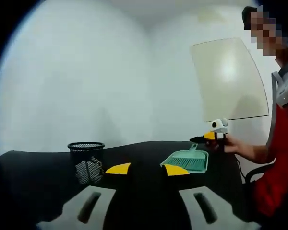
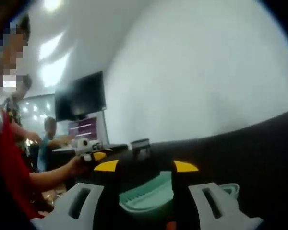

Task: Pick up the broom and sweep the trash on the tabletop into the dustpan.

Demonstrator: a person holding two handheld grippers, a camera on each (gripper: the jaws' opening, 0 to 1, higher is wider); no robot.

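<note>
both right gripper (image 2: 146,166) jaws straddle the dustpan (image 2: 149,194); jaws apart

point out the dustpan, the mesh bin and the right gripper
dustpan (image 1: 188,160), left gripper view, on its ribbed tray
mesh bin (image 1: 86,160), left gripper view, on its side wall
right gripper (image 1: 198,140), left gripper view, at its dark tips

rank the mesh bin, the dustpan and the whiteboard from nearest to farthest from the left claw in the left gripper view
1. The black mesh bin, on the dark table left of the left claw.
2. The teal dustpan, right of centre, a bit deeper on the table; close to the bin's depth.
3. The whiteboard, against the far wall, upper right.
</note>
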